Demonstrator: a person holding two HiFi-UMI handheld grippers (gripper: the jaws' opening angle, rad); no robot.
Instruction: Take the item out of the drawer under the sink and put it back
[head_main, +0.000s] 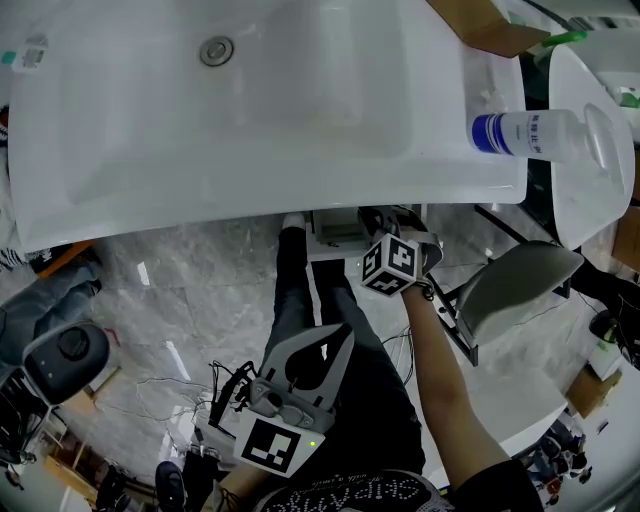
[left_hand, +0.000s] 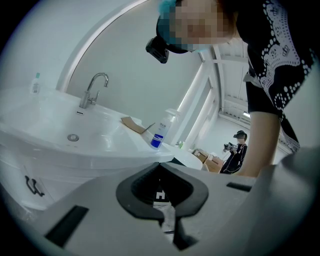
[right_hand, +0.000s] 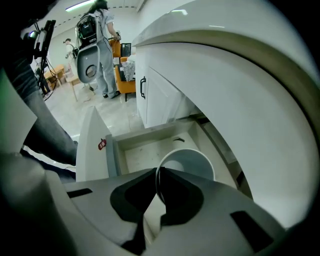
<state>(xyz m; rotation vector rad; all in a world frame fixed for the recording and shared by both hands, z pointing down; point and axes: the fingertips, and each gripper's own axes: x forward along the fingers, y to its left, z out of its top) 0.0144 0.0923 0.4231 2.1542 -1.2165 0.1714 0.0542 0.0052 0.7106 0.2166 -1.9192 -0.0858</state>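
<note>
Found right gripper (right_hand: 159, 192) with jaws pinched narrow on the rim of a white cup (right_hand: 187, 162), hung over the open drawer (right_hand: 142, 150) under the sink (right_hand: 240, 95). Found left gripper (left_hand: 166, 212) with jaws together, empty. Likely faults: cup swinging or slipping from the thin rim pinch; knocking the drawer wall; tipping over on release.

Two grippers: left gripper (left_hand: 159, 166), right gripper (right_hand: 157, 172). One sink (head_main: 120, 150), one tap (left_hand: 92, 90), one drawer (right_hand: 145, 150), one cup (right_hand: 192, 162). Two bottles: large bottle (head_main: 530, 133), upper right; small bottle (left_hand: 36, 84), upper left.
</note>
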